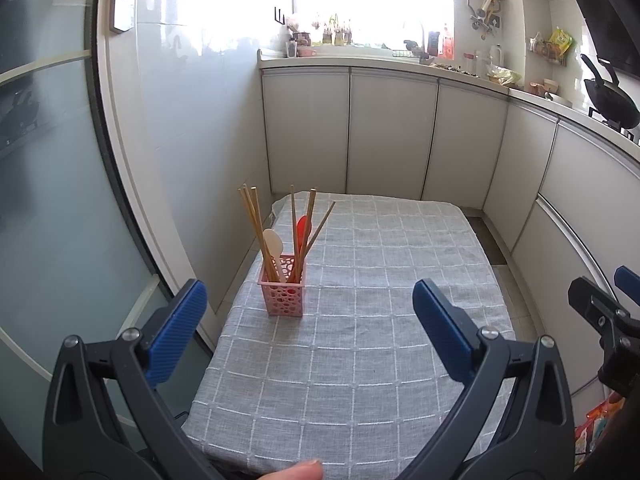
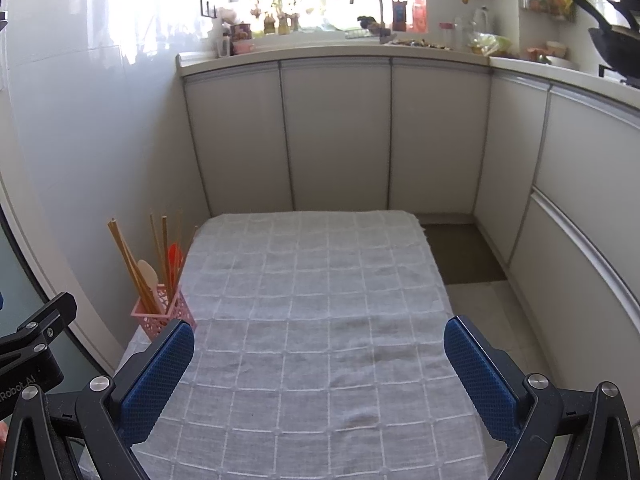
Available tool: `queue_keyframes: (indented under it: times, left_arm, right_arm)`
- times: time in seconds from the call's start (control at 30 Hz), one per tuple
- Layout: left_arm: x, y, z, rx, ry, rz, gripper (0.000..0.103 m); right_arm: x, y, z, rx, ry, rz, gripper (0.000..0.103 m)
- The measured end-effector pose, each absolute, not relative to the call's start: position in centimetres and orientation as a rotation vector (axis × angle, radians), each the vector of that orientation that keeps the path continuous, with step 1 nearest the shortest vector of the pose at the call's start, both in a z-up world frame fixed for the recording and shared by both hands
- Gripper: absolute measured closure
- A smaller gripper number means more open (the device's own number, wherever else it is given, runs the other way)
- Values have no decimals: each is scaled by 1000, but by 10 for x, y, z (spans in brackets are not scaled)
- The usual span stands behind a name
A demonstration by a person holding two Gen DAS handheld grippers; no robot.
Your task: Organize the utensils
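A pink perforated utensil holder (image 1: 283,292) stands near the left edge of the table, on a grey checked cloth (image 1: 380,280). It holds several wooden chopsticks (image 1: 252,224), a beige spoon (image 1: 274,246) and a red spoon (image 1: 303,228), all upright. My left gripper (image 1: 310,320) is open and empty, held back from the holder near the table's front. My right gripper (image 2: 320,364) is open and empty over the front of the cloth (image 2: 312,320). The holder (image 2: 162,312) shows at the left in the right wrist view.
White kitchen cabinets (image 1: 392,132) run behind and to the right of the table. A glass door (image 1: 48,200) stands at the left. A black wok (image 1: 610,96) sits on the counter at the right. My right gripper's body (image 1: 604,320) shows at the right edge.
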State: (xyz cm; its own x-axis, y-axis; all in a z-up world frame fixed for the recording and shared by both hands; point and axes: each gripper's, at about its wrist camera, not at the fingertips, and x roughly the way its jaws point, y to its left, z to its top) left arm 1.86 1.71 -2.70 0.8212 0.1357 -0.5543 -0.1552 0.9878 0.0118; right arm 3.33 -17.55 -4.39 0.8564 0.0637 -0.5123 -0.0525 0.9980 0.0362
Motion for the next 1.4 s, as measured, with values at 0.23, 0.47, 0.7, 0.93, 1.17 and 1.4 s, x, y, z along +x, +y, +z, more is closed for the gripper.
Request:
queue_keyframes:
  times: [0.23, 0.47, 0.7, 0.93, 1.17, 1.4]
  left_arm:
    - [18, 15, -27, -31, 585, 155, 1]
    - [19, 14, -29, -28, 592, 156, 1]
    - [19, 14, -29, -30, 595, 154, 1]
    - [22, 16, -31, -31, 601, 154, 1]
    - [30, 14, -35, -22, 620, 152, 1]
    - [36, 7, -40, -12, 634, 148, 1]
  right_arm:
    - [35, -178, -44, 31, 539, 44, 0]
    - [34, -179, -44, 33, 540, 37, 0]
    - [35, -179, -44, 30, 546, 36, 0]
    - [38, -180, -44, 27, 550, 42, 0]
    - [42, -182, -47, 35, 557, 41, 0]
    - [50, -188, -52, 52, 574, 35, 0]
